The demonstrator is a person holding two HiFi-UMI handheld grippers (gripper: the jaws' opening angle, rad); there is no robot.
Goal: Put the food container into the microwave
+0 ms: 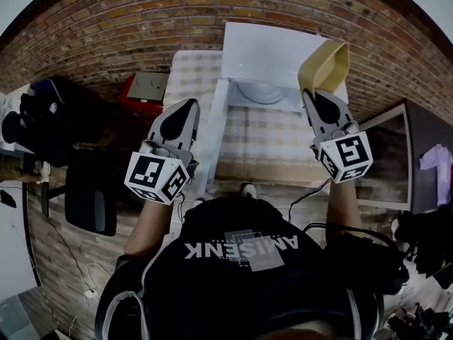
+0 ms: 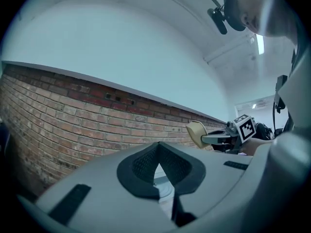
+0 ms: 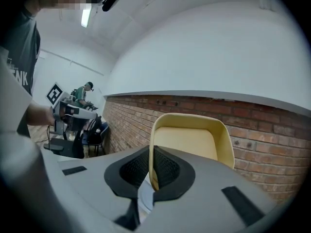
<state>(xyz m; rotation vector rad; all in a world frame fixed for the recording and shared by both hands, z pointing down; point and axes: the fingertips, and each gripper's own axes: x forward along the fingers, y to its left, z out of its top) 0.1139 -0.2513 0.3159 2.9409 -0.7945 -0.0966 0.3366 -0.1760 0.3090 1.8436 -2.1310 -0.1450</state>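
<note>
The microwave (image 1: pixel 283 44) is standing open as the right gripper (image 1: pixel 316 93), clamping the rim, is holding the container (image 1: pixel 324 64), tipped and apparently empty, before its cavity, the left gripper (image 1: pixel 189 106) hanging closed on nothing; next, seemingly, levelling and sliding it inside.
</note>
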